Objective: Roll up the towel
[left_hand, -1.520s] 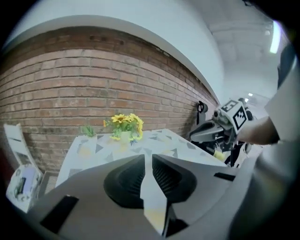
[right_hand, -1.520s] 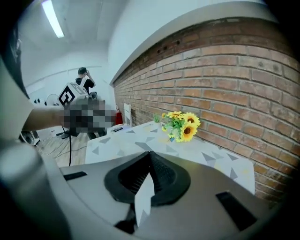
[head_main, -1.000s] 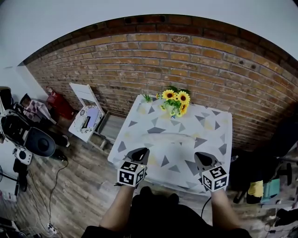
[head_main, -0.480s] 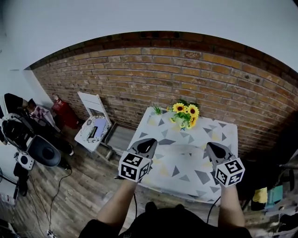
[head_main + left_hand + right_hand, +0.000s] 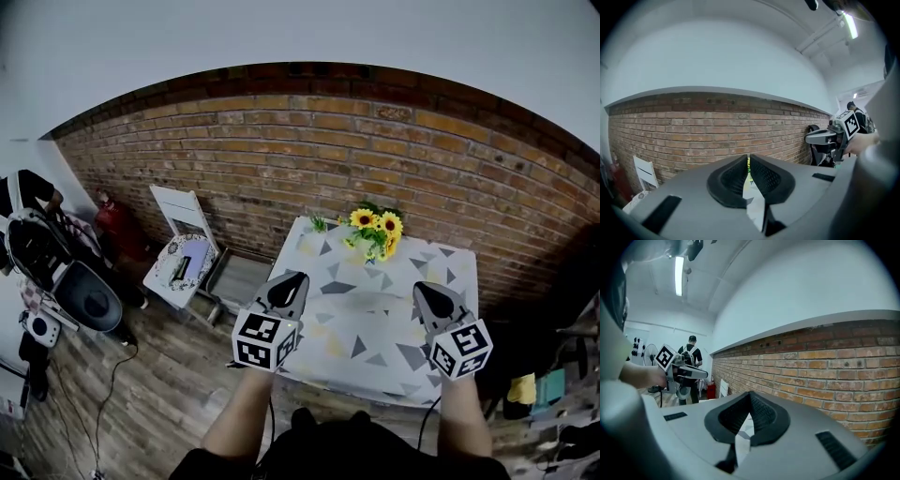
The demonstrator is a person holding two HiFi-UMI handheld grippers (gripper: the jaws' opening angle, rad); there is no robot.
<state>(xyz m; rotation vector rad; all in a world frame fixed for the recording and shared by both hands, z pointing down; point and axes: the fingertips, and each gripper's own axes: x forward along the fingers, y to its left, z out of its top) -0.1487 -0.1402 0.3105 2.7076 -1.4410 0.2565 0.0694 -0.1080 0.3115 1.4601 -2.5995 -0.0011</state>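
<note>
The small table (image 5: 450, 272) has a white cloth with grey and yellow triangles. A pale, long rolled towel (image 5: 380, 299) lies faintly visible across its middle. My left gripper (image 5: 286, 287) is held up in the air over the table's near left corner, jaws shut and empty. To the right, my right gripper (image 5: 429, 299) hangs at the same height above the near right part, also shut with nothing in it. In the left gripper view the pads (image 5: 748, 161) meet, with the brick wall beyond. The right gripper view shows the same closed pads (image 5: 750, 399).
A vase of sunflowers (image 5: 375, 232) stands at the table's far edge against the brick wall (image 5: 309, 141). A white folding chair (image 5: 183, 253) stands left of the table. A person (image 5: 691, 352) and dark equipment (image 5: 84, 300) are further left on the wooden floor.
Both grippers have risen from just over the table's near edge and now sit higher in the head view. The head view itself has shifted, so the table sits more to the right.
</note>
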